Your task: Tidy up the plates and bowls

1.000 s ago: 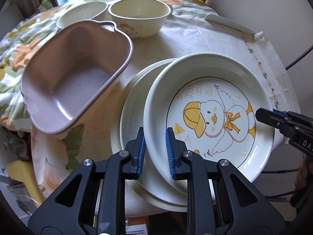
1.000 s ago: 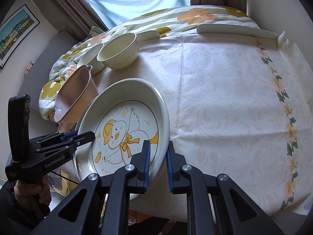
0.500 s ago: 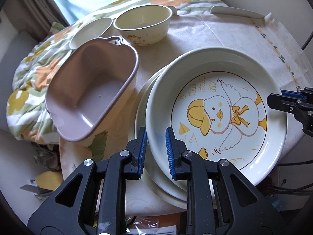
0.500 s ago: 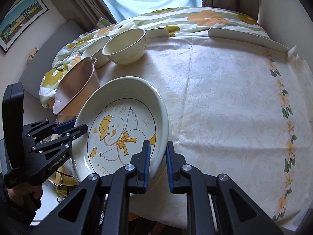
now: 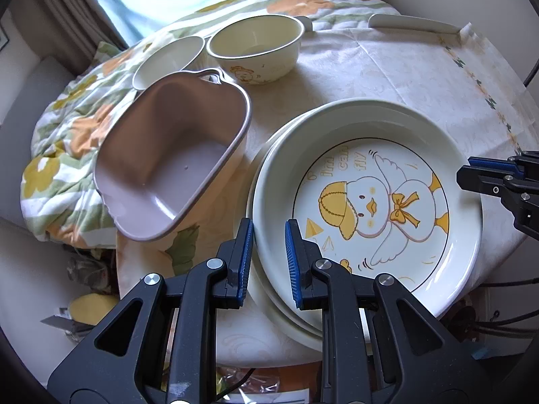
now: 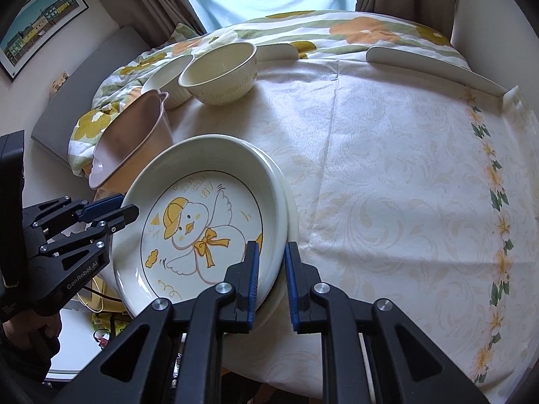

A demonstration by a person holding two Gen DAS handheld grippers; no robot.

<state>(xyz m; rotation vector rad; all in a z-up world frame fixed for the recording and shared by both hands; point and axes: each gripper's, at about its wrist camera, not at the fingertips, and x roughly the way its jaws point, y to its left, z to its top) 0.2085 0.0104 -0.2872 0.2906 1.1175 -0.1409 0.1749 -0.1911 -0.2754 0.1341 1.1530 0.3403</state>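
A white plate with a yellow duck drawing (image 5: pixel 367 208) is over a plain cream plate (image 5: pixel 269 148) at the near edge of the table, almost nested in it. I cannot tell whether the two touch. My left gripper (image 5: pixel 268 245) is shut on the duck plate's left rim. My right gripper (image 6: pixel 272 259) is shut on its right rim, with the plain plate's rim (image 6: pixel 292 215) showing just beyond. A pink square dish (image 5: pixel 168 161) stands tilted to the left. Behind it are a cream bowl (image 5: pixel 256 47) and a smaller white bowl (image 5: pixel 168 60).
A pale patterned tablecloth (image 6: pixel 387 168) covers the table, with a flower border on the right. A floral quilt (image 6: pixel 337 30) lies behind and to the left. White strips (image 6: pixel 434 64) mark the far edge. A person's hand (image 6: pixel 30 330) holds the left gripper.
The duck plate has moved left over the plain plate, so less of the lower rim sticks out. Both grippers stay shut on it, and the left one has tipped up.
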